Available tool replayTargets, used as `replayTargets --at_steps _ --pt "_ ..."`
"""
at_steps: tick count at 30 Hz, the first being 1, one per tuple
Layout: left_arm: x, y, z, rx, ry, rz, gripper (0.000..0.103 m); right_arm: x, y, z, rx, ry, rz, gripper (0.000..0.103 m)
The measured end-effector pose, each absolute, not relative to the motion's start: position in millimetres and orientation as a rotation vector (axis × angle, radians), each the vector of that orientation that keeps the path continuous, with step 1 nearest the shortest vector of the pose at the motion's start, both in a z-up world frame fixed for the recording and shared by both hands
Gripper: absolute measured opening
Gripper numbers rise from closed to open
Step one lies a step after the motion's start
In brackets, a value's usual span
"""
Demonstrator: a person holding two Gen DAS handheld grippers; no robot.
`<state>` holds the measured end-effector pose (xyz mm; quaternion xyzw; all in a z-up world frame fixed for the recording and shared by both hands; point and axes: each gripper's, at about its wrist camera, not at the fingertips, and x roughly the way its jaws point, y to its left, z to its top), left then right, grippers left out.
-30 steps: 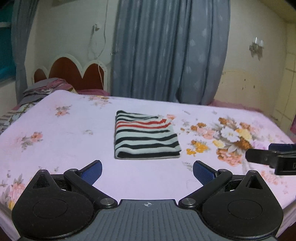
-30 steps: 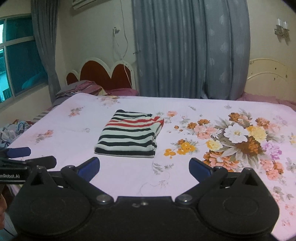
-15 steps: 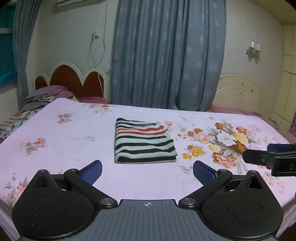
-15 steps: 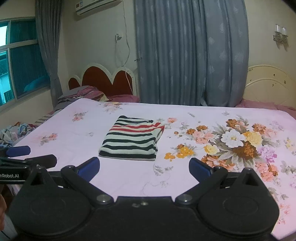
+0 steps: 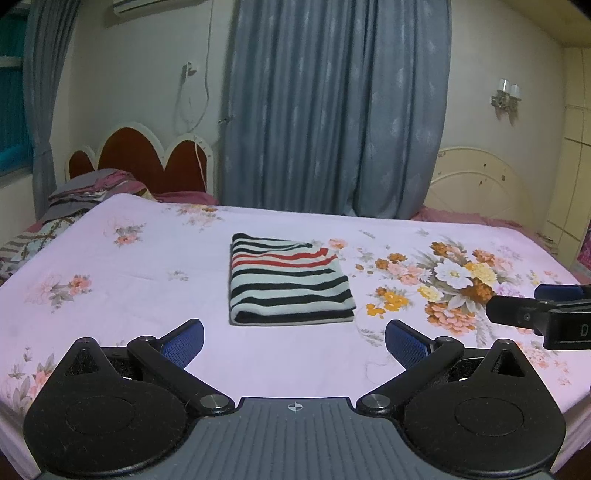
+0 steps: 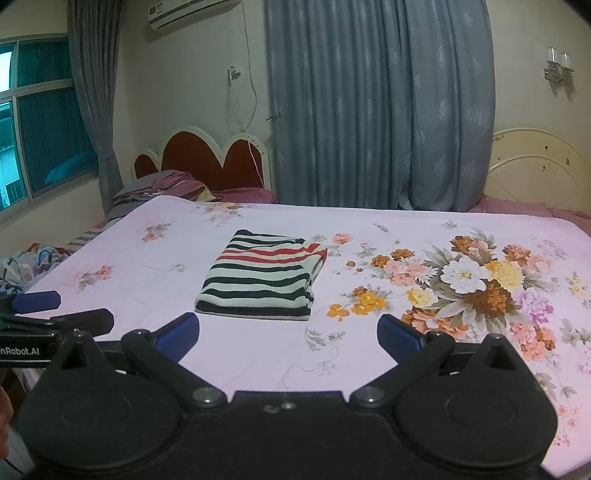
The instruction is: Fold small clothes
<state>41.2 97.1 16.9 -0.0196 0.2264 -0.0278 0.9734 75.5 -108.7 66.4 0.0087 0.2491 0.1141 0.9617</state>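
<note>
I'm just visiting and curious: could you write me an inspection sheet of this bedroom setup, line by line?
Surface: bed with pink floral sheet, smooth.
Job's things: striped garment folded into a neat rectangle, lying mid-bed.
Clutter: heap of bedding by the headboard.
Claws: left claw open, empty, short of the garment; right claw open, empty, likewise.
Cables: white cord hanging from a wall socket.
Surroundings: blue curtains, window, air conditioner, wall lamp.

Both wrist views look low across the bed (image 5: 129, 302) toward the curtain (image 6: 376, 103) (sharing the folded striped garment (image 5: 288, 280)).
</note>
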Motion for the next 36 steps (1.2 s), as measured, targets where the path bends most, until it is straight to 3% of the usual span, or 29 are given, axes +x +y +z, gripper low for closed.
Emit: replayTargets --at_steps 36 --pt "45.1 105.1 15.3 -0.031 0.438 -0.059 0.103 80.2 -101.9 65.7 0.021 0.506 0.235 0.102"
